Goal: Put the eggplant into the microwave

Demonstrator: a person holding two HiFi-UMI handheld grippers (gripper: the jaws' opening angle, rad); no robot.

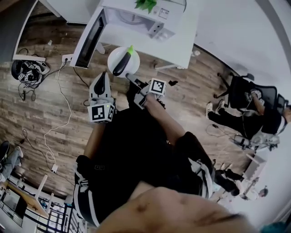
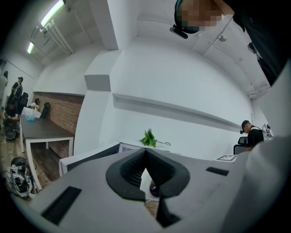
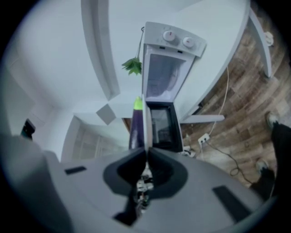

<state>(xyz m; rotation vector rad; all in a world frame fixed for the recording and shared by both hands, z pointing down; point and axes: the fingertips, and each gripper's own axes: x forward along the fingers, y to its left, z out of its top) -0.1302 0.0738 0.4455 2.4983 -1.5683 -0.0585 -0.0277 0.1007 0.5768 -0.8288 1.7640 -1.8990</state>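
Observation:
A dark purple eggplant [image 1: 122, 63] with a green stem lies on a white plate [image 1: 114, 55]. My right gripper [image 1: 135, 81] is shut on the plate's near rim and holds it level in the air. In the right gripper view the plate [image 3: 146, 125] shows edge-on between the pads, with the eggplant [image 3: 135, 129] to its left. Just beyond stands the white microwave [image 1: 145, 20] with its door [image 1: 88, 40] swung open to the left. The left gripper [image 1: 103, 76] hangs beside the plate, shut and holding nothing; in its own view the gripper [image 2: 145, 152] has its pads together.
The microwave sits on a white table [image 1: 188, 41] with a green plant [image 1: 145, 4] on top. Cables and a power strip [image 1: 67, 58] lie on the wooden floor. A person sits in a chair [image 1: 248, 93] at the right. A dark bag [image 1: 27, 70] lies at the left.

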